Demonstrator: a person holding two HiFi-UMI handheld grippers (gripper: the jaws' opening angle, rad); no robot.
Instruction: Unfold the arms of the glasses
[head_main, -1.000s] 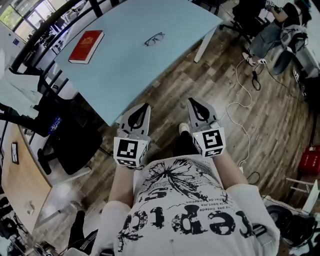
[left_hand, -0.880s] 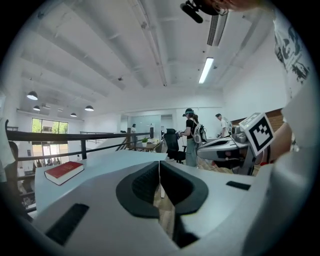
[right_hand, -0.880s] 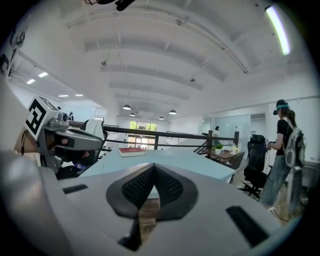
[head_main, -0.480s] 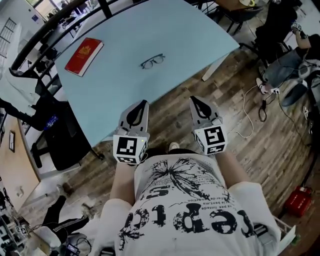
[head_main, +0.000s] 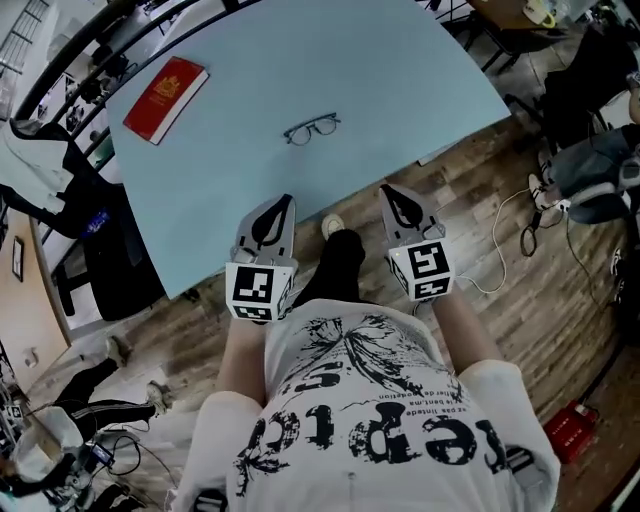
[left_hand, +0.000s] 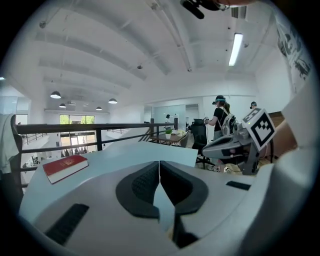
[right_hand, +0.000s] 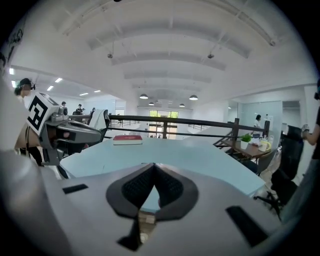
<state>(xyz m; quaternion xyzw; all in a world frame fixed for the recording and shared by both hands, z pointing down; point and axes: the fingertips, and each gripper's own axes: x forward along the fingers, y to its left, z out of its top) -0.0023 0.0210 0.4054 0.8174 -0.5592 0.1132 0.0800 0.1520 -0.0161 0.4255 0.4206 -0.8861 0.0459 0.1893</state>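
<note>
A big light-blue tabletop (head_main: 300, 60) fills the top of the head view. The person stands at its near edge and holds one tool in each hand. The left hand-held gripper (head_main: 287, 199) and the right hand-held gripper (head_main: 386, 189) sit side by side, with their tips at the near edge of the tabletop. Both are clenched tight, pads together, with nothing in them.

A red book (head_main: 165, 99) lies far off on the left part of the tabletop. The glasses (head_main: 311, 129) lie flat near the middle. They are ahead of both tools, in the space between where the two point, a bit closer to the left one. They are well apart from both tips, and nothing touches them.

Only the head view shows the glasses plainly. The left gripper view shows its shut pads (left_hand: 150, 182), the red book (left_hand: 65, 167) and the other tool (left_hand: 235, 145) from the side. It also shows people (left_hand: 220, 117) standing far back. The right gripper view shows its shut pads (right_hand: 137, 187), a dark railing (right_hand: 200, 121) behind the tabletop and a small green plant (right_hand: 246, 138).
</note>
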